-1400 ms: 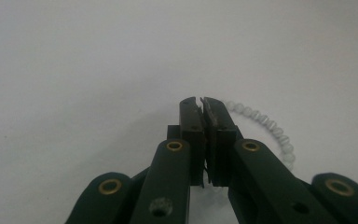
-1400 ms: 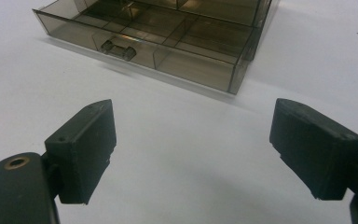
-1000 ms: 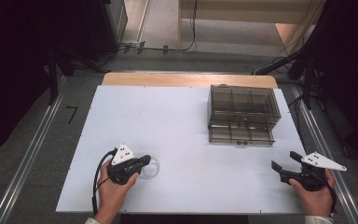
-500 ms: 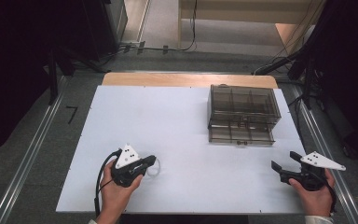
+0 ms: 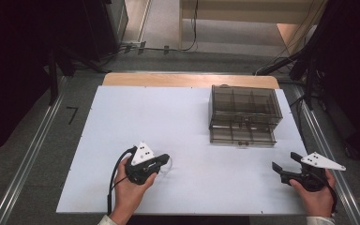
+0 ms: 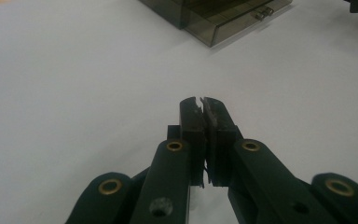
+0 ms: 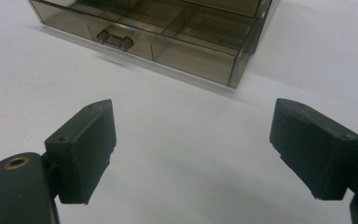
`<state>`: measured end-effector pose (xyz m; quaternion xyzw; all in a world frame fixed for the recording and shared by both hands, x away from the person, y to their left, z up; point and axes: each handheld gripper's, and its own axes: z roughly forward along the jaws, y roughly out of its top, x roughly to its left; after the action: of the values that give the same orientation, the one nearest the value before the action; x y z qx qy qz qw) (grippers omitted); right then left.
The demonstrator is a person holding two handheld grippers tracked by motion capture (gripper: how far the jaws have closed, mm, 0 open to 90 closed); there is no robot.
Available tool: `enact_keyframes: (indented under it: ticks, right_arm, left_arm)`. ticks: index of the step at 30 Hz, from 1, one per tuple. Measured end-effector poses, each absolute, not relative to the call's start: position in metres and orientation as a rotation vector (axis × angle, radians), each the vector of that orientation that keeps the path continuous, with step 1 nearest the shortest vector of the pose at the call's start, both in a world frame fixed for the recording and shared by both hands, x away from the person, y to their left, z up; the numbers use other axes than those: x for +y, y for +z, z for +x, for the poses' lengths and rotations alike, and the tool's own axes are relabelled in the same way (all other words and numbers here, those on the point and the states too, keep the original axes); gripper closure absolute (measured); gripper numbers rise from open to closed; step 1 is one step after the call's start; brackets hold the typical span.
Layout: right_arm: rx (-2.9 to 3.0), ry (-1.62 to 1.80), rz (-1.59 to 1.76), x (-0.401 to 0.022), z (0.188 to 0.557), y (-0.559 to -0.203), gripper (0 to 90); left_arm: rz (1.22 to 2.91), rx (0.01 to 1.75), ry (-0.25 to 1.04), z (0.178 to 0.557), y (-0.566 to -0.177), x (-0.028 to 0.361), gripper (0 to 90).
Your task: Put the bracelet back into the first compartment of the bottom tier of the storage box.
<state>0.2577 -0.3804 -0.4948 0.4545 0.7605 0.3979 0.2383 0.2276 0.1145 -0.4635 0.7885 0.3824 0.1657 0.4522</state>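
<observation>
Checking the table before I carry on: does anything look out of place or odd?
Nothing is spilled or broken. The box has its bottom drawer pulled out a little, and the left gripper pinches a small clear item, too faint to identify. The right gripper is open.

box: smoky, compartmented (image 5: 245,107) | tabletop: white (image 5: 168,119) | far edge: wooden strip (image 5: 168,80)

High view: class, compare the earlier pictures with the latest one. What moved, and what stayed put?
The left gripper, jaws shut on a small clear thing, moved right toward the drawer box. The right gripper, open, and the box stayed where they were.
</observation>
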Motion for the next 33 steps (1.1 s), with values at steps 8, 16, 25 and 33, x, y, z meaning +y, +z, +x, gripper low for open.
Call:
enact_keyframes:
  ticks: [8, 16, 25, 33]
  right_arm:
    - [2.081, 1.096, 1.253, -0.383, 0.258, -0.496, 12.9]
    - [2.077, 1.102, 1.259, -0.384, 0.259, -0.496, 12.9]
    - [2.074, 1.103, 1.265, -0.384, 0.26, -0.497, 12.9]
    - [2.077, 1.108, 1.261, -0.384, 0.26, -0.497, 12.9]
  left_arm:
    - [1.958, 0.925, 0.403, 0.235, -0.46, 0.099, 88.7]
    - [1.961, 0.917, 0.407, 0.242, -0.458, 0.088, 88.7]
    - [1.952, 0.902, 0.407, 0.253, -0.455, 0.078, 88.7]
    - [1.944, 0.896, 0.399, 0.263, -0.453, 0.067, 88.7]
